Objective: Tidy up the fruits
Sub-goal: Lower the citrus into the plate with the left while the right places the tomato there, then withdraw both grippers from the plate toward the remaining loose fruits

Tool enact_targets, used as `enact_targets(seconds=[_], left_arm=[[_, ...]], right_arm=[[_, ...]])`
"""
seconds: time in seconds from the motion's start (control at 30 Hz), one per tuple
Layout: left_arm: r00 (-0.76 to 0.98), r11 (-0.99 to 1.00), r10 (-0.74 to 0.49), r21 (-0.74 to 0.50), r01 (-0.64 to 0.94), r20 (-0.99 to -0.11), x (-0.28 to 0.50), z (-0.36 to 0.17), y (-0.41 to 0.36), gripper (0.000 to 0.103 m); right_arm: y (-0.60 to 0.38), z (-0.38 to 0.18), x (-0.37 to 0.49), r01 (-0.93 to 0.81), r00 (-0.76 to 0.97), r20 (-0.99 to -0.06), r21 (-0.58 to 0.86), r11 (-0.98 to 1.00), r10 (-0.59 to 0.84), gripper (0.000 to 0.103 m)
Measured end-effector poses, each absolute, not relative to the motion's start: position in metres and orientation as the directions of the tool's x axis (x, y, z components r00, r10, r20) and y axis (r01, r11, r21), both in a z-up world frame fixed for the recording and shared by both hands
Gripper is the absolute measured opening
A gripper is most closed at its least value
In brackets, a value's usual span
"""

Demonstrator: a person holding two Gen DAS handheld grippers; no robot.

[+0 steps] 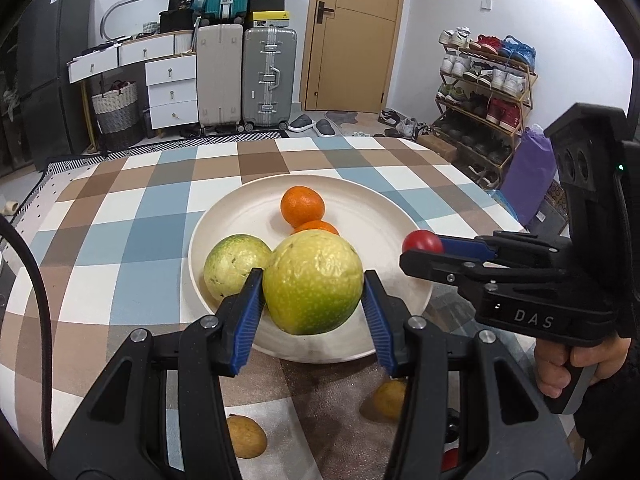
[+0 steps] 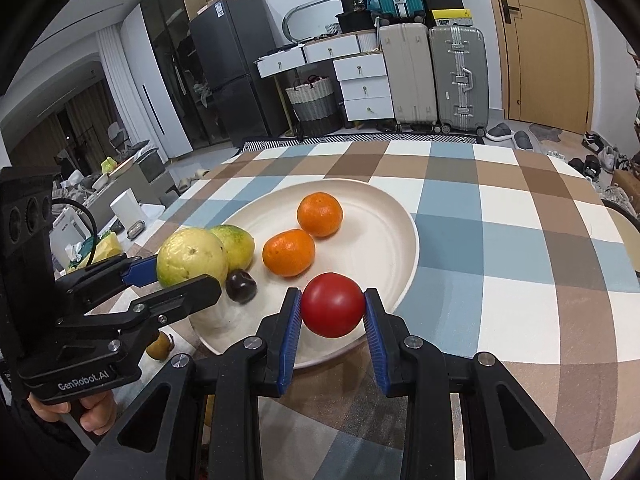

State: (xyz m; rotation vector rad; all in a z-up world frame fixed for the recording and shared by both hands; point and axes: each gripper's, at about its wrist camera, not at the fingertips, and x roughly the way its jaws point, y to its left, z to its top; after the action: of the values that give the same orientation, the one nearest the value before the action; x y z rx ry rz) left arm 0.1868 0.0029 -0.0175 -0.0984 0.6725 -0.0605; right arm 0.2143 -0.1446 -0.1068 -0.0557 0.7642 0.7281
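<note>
A: Left gripper point(image 1: 313, 280)?
B: Clamped on a yellow-green guava point(image 1: 312, 282), over the plate's point(image 1: 384, 208) near rim

A: Right gripper point(image 2: 333, 306)?
B: Pinched a red tomato point(image 2: 332, 310) above the plate's near right rim

A: Plate contents?
B: A second guava point(image 1: 234, 266), two oranges point(image 2: 319, 214) point(image 2: 288, 252), one dark fruit point(image 2: 241, 286); two brown fruits point(image 1: 246, 436) point(image 1: 390, 398) lay at the table's near edge

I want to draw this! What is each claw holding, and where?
The left claw pinches the big green fruit by its sides. The right claw pinches the red tomato by its sides.
</note>
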Motion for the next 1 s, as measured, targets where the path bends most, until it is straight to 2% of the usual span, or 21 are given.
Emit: enact_targets(seconds=[0.33, 0.5, 0.57, 0.63, 0.7, 0.77, 0.83, 0.9, 0.97, 1.0], left_arm=[[0.775, 0.993, -0.102, -0.113, 0.04, -0.624, 0.186, -0.021, -0.001, 0.046], [0.774, 0.994, -0.09, -0.103, 0.032, -0.627, 0.187, -0.022, -0.002, 0.047], [0.781, 0.993, -0.103, -0.115, 0.04, -0.617, 0.184, -0.019, -0.001, 0.057], [0.79, 0.994, -0.086, -0.108, 0.025, -0.607, 0.182, -0.016, 0.0, 0.071], [0.798, 0.994, -0.081, -0.107, 0.021, -0.597, 0.176, -0.013, 0.001, 0.079], [0.804, 0.993, -0.082, -0.114, 0.017, -0.589, 0.17, -0.01, 0.004, 0.082], [0.809, 0.994, -0.069, -0.109, 0.007, -0.584, 0.163, -0.008, 0.007, 0.084], [0.813, 0.995, -0.055, -0.102, -0.005, -0.58, 0.159, -0.005, 0.009, 0.086], [0.816, 0.994, -0.052, -0.108, -0.013, -0.576, 0.154, -0.003, 0.011, 0.093], [0.817, 0.994, -0.05, -0.111, -0.018, -0.574, 0.151, -0.002, 0.012, 0.102]], right_arm=[[-0.15, -0.102, 0.211, -0.605, 0.545, -0.62, 0.177, 0.776, 0.565, 0.039], [-0.154, -0.103, 0.213, -0.588, 0.549, -0.621, 0.188, 0.786, 0.559, 0.05], [-0.155, -0.103, 0.213, -0.585, 0.55, -0.623, 0.189, 0.789, 0.557, 0.054], [-0.157, -0.102, 0.212, -0.581, 0.559, -0.62, 0.181, 0.794, 0.55, 0.064], [-0.158, -0.101, 0.211, -0.581, 0.565, -0.613, 0.181, 0.794, 0.553, 0.069], [-0.16, -0.1, 0.209, -0.581, 0.565, -0.61, 0.184, 0.793, 0.556, 0.075], [-0.161, -0.098, 0.208, -0.575, 0.575, -0.605, 0.179, 0.798, 0.55, 0.088], [-0.164, -0.097, 0.207, -0.559, 0.595, -0.599, 0.171, 0.811, 0.536, 0.09], [-0.166, -0.097, 0.206, -0.55, 0.598, -0.6, 0.175, 0.817, 0.531, 0.093], [-0.167, -0.097, 0.206, -0.544, 0.597, -0.605, 0.177, 0.82, 0.526, 0.098]])
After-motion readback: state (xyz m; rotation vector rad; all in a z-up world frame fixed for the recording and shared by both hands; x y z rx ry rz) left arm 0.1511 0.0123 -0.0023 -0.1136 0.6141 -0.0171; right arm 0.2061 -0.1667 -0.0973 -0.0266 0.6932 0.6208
